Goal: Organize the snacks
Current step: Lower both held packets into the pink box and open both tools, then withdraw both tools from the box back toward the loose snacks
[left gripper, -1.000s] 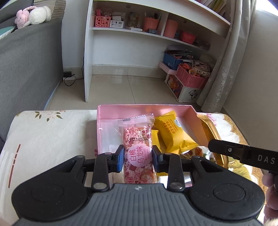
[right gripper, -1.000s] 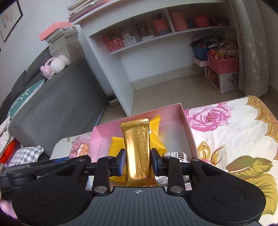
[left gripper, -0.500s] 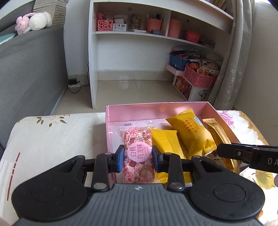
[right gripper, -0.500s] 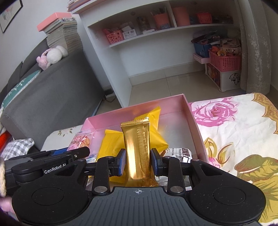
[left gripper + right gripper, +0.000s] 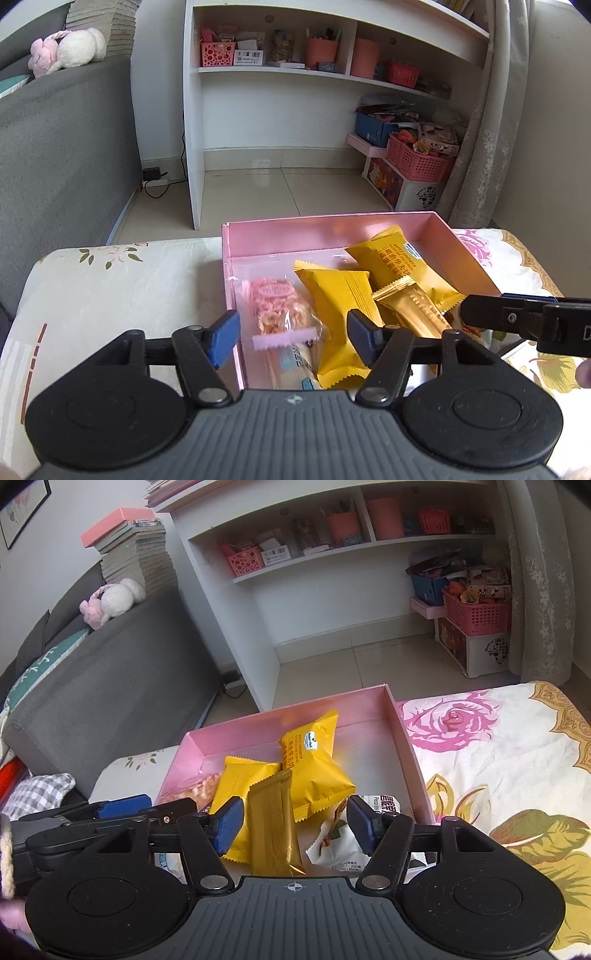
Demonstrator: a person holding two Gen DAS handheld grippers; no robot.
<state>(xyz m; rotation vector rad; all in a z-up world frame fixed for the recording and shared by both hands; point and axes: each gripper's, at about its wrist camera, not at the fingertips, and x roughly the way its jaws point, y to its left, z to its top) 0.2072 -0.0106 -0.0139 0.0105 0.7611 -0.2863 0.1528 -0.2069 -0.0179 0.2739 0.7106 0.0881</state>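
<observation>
A pink box (image 5: 332, 230) (image 5: 404, 738) stands on the floral cloth. A pink snack pack (image 5: 282, 310) lies at its left side, under my open left gripper (image 5: 293, 338). A gold bar (image 5: 271, 823) (image 5: 413, 308) lies on two yellow packs (image 5: 314, 760) (image 5: 340, 295), under my open right gripper (image 5: 295, 825). A white pecan pack (image 5: 354, 830) lies at the box's near right. Neither gripper holds anything. The other gripper's finger shows in each view.
A floral cloth (image 5: 498, 746) covers the surface around the box. A grey sofa (image 5: 55, 155) is to the left. A white shelf unit (image 5: 295, 92) and pink baskets (image 5: 417, 162) stand on the floor behind.
Both grippers opened. The left let the pink pack drop into the box's left side. The right let the gold bar fall onto the yellow packs.
</observation>
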